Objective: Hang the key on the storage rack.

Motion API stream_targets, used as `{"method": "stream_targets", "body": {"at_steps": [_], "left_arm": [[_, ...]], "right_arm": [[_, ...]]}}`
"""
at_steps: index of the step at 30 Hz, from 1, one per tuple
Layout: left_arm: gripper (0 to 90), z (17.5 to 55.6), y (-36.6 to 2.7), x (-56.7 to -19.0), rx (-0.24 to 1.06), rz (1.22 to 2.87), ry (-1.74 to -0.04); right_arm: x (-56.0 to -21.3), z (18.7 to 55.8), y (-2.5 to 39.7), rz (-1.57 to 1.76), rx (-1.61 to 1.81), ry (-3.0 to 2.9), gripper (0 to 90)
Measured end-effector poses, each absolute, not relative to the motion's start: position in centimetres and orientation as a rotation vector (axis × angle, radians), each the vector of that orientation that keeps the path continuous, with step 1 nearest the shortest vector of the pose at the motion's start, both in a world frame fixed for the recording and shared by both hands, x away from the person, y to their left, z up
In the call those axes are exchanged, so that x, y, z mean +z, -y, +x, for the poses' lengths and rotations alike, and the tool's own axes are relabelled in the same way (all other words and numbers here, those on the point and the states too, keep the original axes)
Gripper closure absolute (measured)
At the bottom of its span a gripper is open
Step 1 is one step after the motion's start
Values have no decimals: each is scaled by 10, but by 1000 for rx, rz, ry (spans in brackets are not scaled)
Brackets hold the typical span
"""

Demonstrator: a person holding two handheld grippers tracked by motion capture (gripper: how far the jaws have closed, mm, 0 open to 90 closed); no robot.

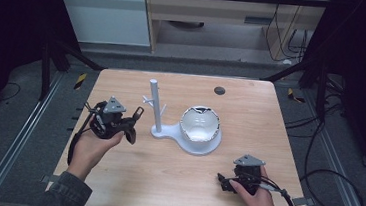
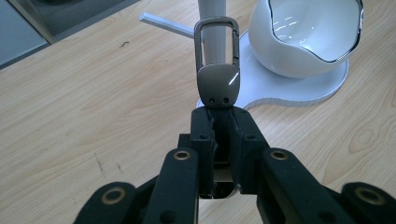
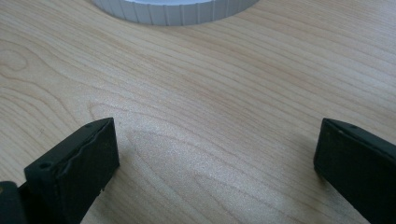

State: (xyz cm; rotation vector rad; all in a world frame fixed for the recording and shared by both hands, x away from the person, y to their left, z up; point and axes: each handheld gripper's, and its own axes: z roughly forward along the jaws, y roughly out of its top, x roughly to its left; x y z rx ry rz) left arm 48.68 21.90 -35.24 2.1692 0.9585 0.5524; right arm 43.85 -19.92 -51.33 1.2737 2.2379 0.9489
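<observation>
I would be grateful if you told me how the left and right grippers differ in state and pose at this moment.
The left gripper is shut on a grey metal key clip, while the right gripper is open with nothing between its fingers. The left gripper is raised and aimed at the white stand; the right gripper sits low over bare table, near the stand's base. Both are black and hand-held.

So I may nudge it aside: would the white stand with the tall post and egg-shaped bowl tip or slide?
The white stand probably slides rather than tips: its flat base is broad. Its glossy white bowl looks breakable, so push low, gently.
</observation>
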Motion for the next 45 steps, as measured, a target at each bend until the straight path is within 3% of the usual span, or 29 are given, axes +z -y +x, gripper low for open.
{"method": "stream_targets", "body": {"at_steps": [45], "left_arm": [[806, 486, -218, -343, 617, 2060, -970]], "right_arm": [[-513, 438, 199, 1276, 952, -2239, 4]]}}
